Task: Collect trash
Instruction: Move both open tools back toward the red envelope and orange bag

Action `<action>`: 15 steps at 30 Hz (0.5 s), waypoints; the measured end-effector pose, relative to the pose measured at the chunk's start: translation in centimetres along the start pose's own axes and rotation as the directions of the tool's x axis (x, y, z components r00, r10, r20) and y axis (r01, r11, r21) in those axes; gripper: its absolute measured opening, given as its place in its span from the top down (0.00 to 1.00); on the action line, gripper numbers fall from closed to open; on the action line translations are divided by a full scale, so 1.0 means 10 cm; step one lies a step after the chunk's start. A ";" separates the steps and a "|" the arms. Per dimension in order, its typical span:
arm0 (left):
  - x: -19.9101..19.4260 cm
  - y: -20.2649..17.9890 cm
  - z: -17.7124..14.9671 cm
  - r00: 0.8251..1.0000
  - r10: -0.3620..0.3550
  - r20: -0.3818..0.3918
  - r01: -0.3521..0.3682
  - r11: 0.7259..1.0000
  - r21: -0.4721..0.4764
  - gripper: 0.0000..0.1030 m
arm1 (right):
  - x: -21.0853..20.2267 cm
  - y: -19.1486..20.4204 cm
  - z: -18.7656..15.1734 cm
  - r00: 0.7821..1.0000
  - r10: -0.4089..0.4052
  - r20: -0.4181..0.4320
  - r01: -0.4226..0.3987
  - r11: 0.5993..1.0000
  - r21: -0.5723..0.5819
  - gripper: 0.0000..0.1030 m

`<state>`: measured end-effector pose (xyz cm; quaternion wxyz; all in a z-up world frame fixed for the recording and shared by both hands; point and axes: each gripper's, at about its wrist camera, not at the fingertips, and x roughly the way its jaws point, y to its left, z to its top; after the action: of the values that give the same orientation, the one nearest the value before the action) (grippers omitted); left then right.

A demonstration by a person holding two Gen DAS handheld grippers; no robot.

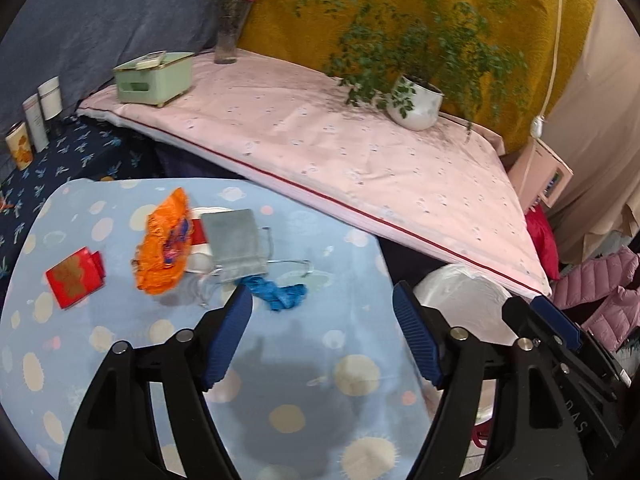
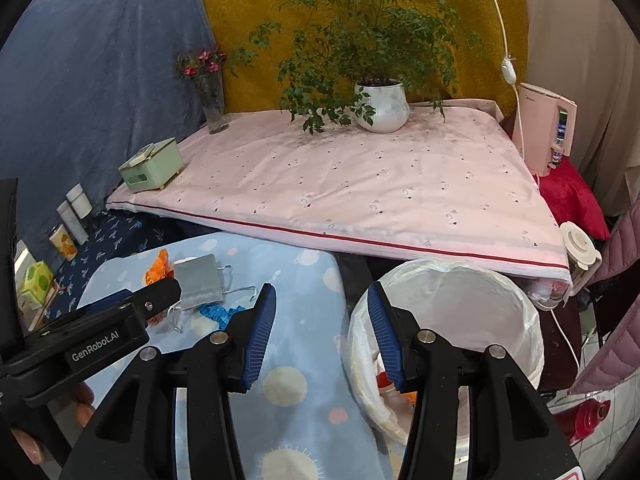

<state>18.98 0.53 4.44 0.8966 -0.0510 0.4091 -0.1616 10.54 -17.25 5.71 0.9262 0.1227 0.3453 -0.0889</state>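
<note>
Trash lies on the blue spotted table (image 1: 304,360): an orange wrapper (image 1: 164,248), a red packet (image 1: 74,282), a grey pouch (image 1: 236,244), a crumpled blue scrap (image 1: 280,294) and clear plastic (image 1: 204,290). My left gripper (image 1: 322,292) hangs open just short of the blue scrap, with nothing between its fingers. My right gripper (image 2: 322,292) is open and empty too, and straddles the gap between the table edge and the white-lined bin (image 2: 500,300). Something red and white (image 2: 390,384) lies inside the bin. The bin (image 1: 460,300) sits right of the table.
A pink padded surface (image 2: 360,192) rises behind the table and holds a potted plant (image 2: 380,108), a flower vase (image 2: 212,104) and a green box (image 2: 152,166). Cans (image 2: 64,242) stand at left. A pink appliance (image 2: 544,128) and a pink jacket (image 1: 600,292) are at right.
</note>
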 end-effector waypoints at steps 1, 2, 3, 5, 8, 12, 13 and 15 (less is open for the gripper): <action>0.00 0.08 -0.01 1.000 0.009 0.000 -0.009 1.000 -0.010 0.32 | 0.03 0.06 -0.01 1.000 0.005 -0.007 -0.005 1.000 -0.009 0.55; 0.00 0.18 -0.01 1.000 0.021 -0.001 -0.021 1.000 -0.020 0.31 | 0.05 0.12 -0.03 1.000 0.008 -0.012 -0.008 1.000 -0.018 0.55; 0.00 0.27 -0.02 0.999 0.034 -0.002 -0.034 0.999 -0.031 0.31 | 0.08 0.17 -0.04 1.000 0.012 -0.018 -0.012 1.000 -0.027 0.55; 0.00 0.49 -0.05 0.998 0.059 -0.007 -0.059 0.996 -0.059 0.30 | 0.15 0.28 -0.07 0.999 0.022 -0.033 -0.023 0.999 -0.039 0.55; 0.02 0.83 -0.08 0.995 0.103 -0.018 -0.104 0.990 -0.092 0.30 | 0.27 0.44 -0.11 0.998 0.038 -0.056 -0.041 0.998 -0.052 0.55; 0.05 1.29 -0.12 0.987 0.158 -0.040 -0.162 0.978 -0.129 0.25 | 0.45 0.65 -0.17 0.994 0.062 -0.086 -0.068 0.995 -0.073 0.55; 0.06 1.39 -0.13 0.984 0.172 -0.042 -0.176 0.975 -0.134 0.22 | 0.52 0.71 -0.19 0.993 0.067 -0.096 -0.075 0.994 -0.079 0.55; 0.07 1.61 -0.14 0.978 0.207 -0.039 -0.211 0.968 -0.140 0.18 | 0.61 0.80 -0.22 0.991 0.075 -0.113 -0.085 0.993 -0.086 0.55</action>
<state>22.36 15.53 -0.58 0.8977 -0.0699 0.4335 -0.0371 15.75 -9.46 1.38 0.9133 0.0993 0.3939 -0.0290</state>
